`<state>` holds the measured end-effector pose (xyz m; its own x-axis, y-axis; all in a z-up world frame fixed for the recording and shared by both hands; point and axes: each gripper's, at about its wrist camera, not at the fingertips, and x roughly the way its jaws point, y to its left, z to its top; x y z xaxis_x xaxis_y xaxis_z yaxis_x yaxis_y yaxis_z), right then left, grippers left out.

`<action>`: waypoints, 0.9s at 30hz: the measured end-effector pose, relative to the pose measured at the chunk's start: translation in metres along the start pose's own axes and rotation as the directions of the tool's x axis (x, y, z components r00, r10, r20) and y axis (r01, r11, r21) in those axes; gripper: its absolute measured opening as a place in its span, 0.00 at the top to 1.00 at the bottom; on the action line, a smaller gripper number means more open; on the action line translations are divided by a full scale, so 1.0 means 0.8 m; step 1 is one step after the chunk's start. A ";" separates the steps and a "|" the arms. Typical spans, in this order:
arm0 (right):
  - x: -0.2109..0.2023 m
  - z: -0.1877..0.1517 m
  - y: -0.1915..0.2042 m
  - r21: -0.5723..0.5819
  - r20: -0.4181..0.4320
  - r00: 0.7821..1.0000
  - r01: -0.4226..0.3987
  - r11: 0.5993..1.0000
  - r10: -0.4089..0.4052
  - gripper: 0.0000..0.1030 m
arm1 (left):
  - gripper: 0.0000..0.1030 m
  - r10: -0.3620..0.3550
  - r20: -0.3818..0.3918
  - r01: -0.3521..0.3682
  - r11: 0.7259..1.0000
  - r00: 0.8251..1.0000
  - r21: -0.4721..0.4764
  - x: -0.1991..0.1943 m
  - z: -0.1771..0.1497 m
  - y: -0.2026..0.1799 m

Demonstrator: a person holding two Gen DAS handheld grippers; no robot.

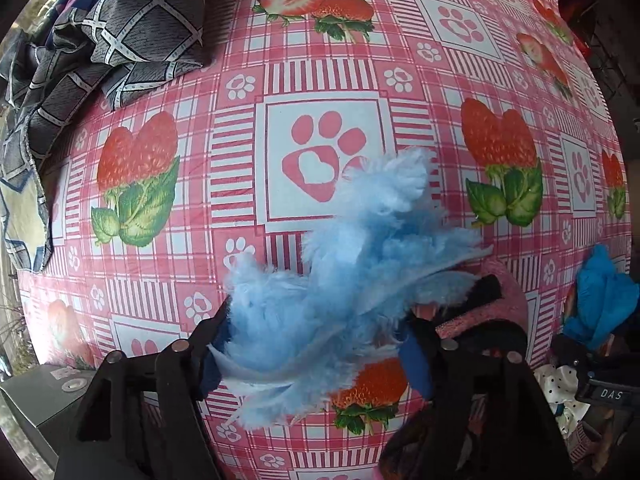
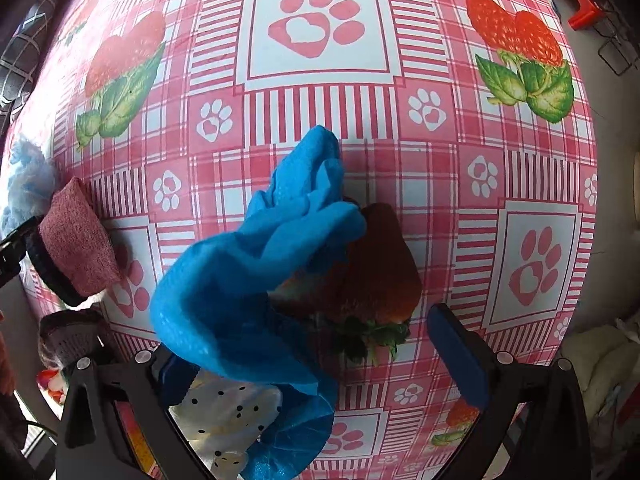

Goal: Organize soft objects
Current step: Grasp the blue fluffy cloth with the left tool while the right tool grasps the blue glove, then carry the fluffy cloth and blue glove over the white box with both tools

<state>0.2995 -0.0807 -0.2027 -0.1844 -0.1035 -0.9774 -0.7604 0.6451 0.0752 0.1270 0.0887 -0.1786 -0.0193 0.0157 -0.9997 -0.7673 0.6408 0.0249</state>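
My left gripper (image 1: 316, 340) is shut on a fluffy light blue cloth (image 1: 360, 264) and holds it above the strawberry-print tablecloth (image 1: 320, 80). Its fingers (image 1: 208, 332) press into the fluff from both sides. My right gripper (image 2: 320, 352) stands wide open; a bright blue cloth (image 2: 260, 280) hangs draped over its left finger (image 2: 168, 368), not clamped. The right finger (image 2: 460, 356) is bare. The bright blue cloth also shows at the right edge of the left wrist view (image 1: 604, 292).
A dark grey checked fabric pile (image 1: 100, 48) lies at the table's far left. A pink sponge-like pad (image 2: 76, 240) is on the left gripper's side. A white polka-dot cloth (image 2: 228, 412) hangs below the table edge. A red stool (image 2: 580, 4) stands beyond.
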 end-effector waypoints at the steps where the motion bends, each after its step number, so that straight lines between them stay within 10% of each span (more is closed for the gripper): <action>1: -0.003 -0.005 -0.002 0.016 0.011 1.000 0.003 1.000 -0.003 0.06 | 0.52 0.004 0.003 -0.004 1.000 1.000 0.006 -0.002 0.002 -0.001; 7: -0.029 -0.037 -0.002 0.004 0.086 0.995 -0.048 0.999 0.048 0.81 | 0.67 0.003 0.079 -0.003 1.000 0.997 -0.005 -0.036 0.006 -0.005; 13: -0.075 -0.062 -0.033 0.068 0.210 0.955 -0.227 0.971 0.209 0.81 | 0.67 -0.001 0.174 0.005 1.000 0.985 -0.024 -0.096 -0.004 -0.005; 27: -0.158 -0.106 -0.072 0.111 0.340 0.908 -0.296 0.949 0.244 0.81 | 0.67 -0.115 0.294 0.083 0.989 0.949 0.121 -0.185 -0.065 -0.076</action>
<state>0.3141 -0.1691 -0.0664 -0.1414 0.3203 -0.9367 -0.5980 0.7264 0.3387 0.1430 0.0072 -0.0321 0.2585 0.1666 -0.9515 -0.6833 0.7278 -0.0582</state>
